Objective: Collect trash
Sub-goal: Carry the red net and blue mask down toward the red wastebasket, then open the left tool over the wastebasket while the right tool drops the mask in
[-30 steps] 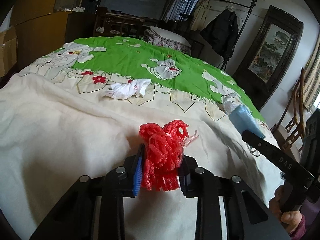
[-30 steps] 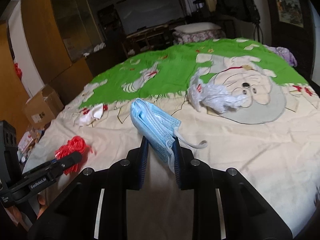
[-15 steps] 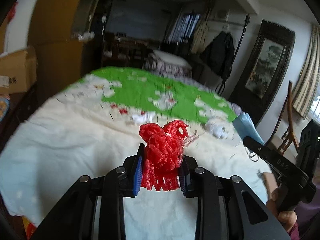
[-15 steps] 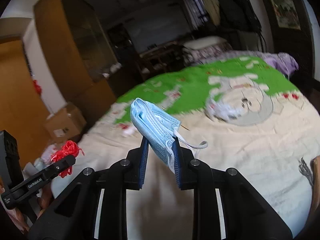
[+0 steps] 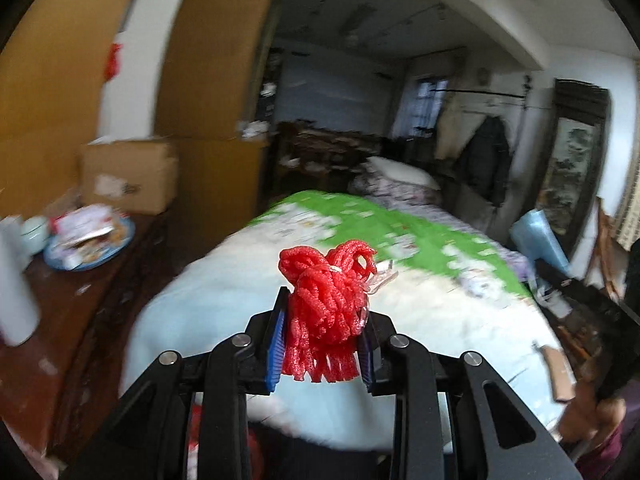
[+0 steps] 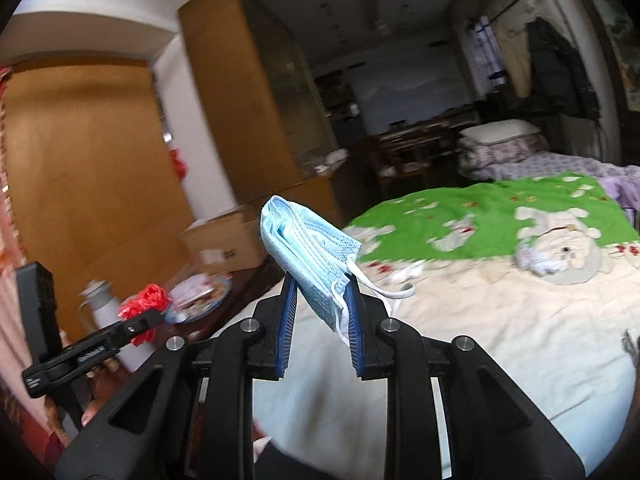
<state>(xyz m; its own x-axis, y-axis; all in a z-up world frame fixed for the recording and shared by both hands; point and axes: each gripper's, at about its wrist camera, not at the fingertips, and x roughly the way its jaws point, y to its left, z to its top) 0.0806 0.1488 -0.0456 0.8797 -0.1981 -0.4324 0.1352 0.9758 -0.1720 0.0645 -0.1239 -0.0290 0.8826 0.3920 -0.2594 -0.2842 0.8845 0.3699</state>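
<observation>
step: carrying picked trash off the bed (image 6: 500, 340) | left gripper (image 5: 323, 344) fingers clamp red foam net (image 5: 326, 312), frame centre | right gripper (image 6: 320, 320) fingers pinch blue face mask (image 6: 308, 248), centre | next: find a bin, none visible; crumpled white tissue (image 6: 536, 258) remains, right of frame

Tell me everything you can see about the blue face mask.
The face mask is a pale blue, pleated disposable one, folded over on itself, of soft nonwoven-looking fabric. A white ear loop dangles to its right. The right gripper is shut on its lower end, so it sticks up and tilts left, held in the air above the bed. Only the blue pads touch it.
</observation>
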